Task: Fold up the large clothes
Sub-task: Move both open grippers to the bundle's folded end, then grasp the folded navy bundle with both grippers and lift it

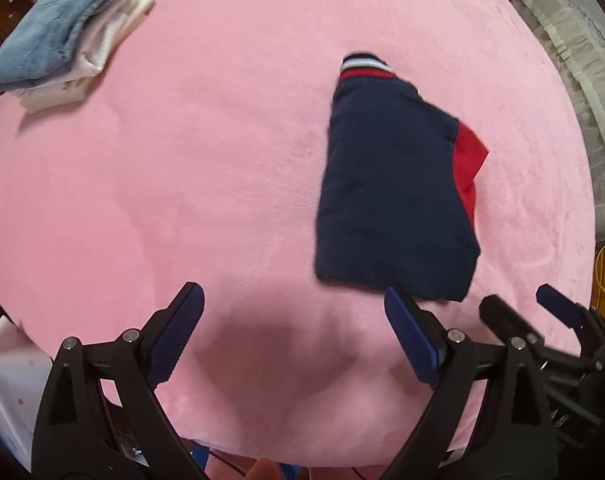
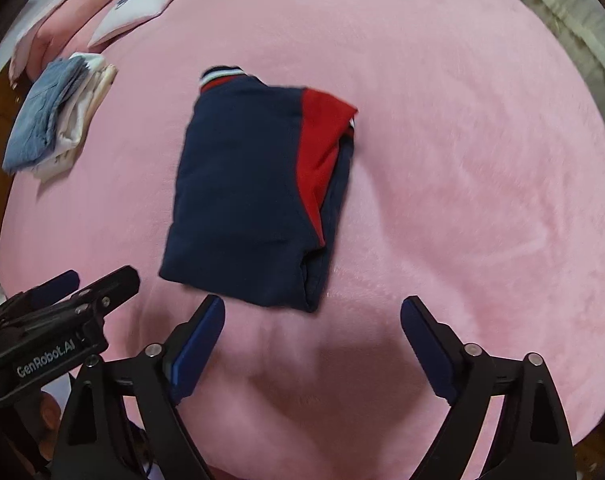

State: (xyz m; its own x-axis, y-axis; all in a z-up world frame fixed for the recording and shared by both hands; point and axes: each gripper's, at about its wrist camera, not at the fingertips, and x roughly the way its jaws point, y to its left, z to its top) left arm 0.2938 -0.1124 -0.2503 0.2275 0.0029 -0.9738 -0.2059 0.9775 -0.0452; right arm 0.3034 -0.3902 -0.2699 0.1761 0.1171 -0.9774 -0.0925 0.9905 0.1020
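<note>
A navy garment with a red panel and a striped collar (image 1: pixel 390 184) lies folded into a compact rectangle on the pink blanket (image 1: pixel 182 160); it also shows in the right wrist view (image 2: pixel 246 188). My left gripper (image 1: pixel 294 304) is open and empty, held above the blanket just in front of and left of the garment's near edge. My right gripper (image 2: pixel 312 316) is open and empty, just in front of the garment's near right corner. Each gripper shows in the other's view: the right one (image 1: pixel 518 308), the left one (image 2: pixel 98 276).
A stack of folded clothes, blue on top of white (image 1: pixel 58 36), sits at the far left of the bed, also in the right wrist view (image 2: pixel 54 120). Pink pillows (image 2: pixel 70 8) and a white folded item (image 2: pixel 142 4) lie beyond. A curtain (image 1: pixel 574 40) hangs at right.
</note>
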